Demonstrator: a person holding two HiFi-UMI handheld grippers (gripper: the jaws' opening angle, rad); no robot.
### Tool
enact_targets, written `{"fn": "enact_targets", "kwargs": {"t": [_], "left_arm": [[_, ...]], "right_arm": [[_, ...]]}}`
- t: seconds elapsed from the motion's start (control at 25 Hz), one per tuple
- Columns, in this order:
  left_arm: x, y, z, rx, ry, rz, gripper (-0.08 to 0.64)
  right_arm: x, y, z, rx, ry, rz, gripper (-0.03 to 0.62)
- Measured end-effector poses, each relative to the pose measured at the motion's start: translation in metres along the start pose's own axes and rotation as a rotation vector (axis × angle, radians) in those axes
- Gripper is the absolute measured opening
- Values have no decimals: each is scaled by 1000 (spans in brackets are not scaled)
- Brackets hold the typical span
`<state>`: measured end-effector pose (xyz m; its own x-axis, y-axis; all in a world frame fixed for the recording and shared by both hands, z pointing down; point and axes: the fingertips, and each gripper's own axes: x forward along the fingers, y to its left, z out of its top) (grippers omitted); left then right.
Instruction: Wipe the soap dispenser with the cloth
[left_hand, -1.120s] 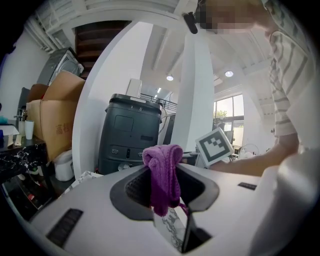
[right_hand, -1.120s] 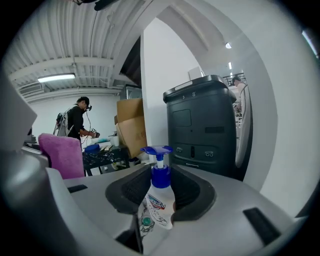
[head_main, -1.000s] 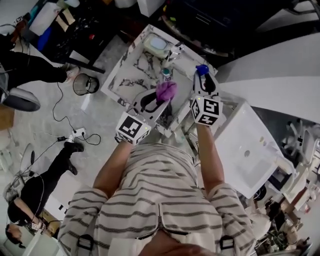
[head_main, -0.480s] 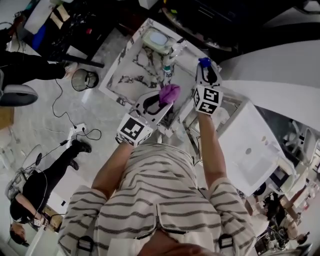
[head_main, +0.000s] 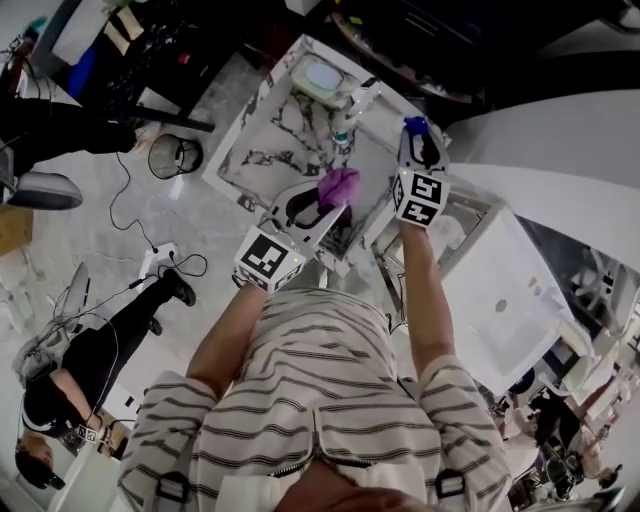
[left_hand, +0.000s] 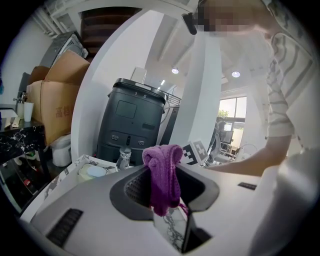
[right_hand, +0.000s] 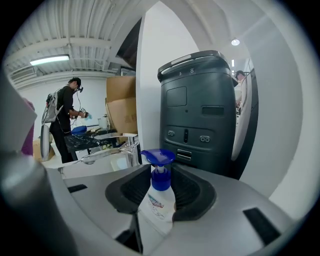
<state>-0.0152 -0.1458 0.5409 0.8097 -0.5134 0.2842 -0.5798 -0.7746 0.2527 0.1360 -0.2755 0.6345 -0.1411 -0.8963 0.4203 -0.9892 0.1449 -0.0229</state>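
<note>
Right gripper view: the right gripper (right_hand: 161, 187), fingers clamped on the soap dispenser (right_hand: 158, 204), sits at the marbled surface (head_main: 262, 150) edge. The left gripper (left_hand: 163, 192) pinches the purple cloth (left_hand: 163, 172). Wiping seems not yet begun; next, press the two together.

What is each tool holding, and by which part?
Left tool: bunched purple cloth, pinched at its middle. Right tool: white plastic soap dispenser with blue pump, gripped by its body.
</note>
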Motion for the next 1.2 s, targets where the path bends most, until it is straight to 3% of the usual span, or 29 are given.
{"fn": "enact_targets", "kwargs": {"t": [0.2, 0.32, 0.44, 0.76, 1.2], "left_arm": [[-2, 2, 2, -7, -10, 13, 120], [-3, -2, 4, -4, -16, 12, 121], [-5, -6, 7, -6, -27, 16, 121], [-11, -13, 19, 10, -61, 64, 120], [-34, -28, 28, 17, -98, 129, 120]], "right_arm": [[3, 0, -10, 59, 52, 35, 166], [1, 2, -13, 75, 68, 51, 232], [-6, 2, -11, 75, 63, 48, 235], [-44, 4, 7, 122, 5, 48, 216], [-118, 62, 54, 124, -94, 196, 153]]}}
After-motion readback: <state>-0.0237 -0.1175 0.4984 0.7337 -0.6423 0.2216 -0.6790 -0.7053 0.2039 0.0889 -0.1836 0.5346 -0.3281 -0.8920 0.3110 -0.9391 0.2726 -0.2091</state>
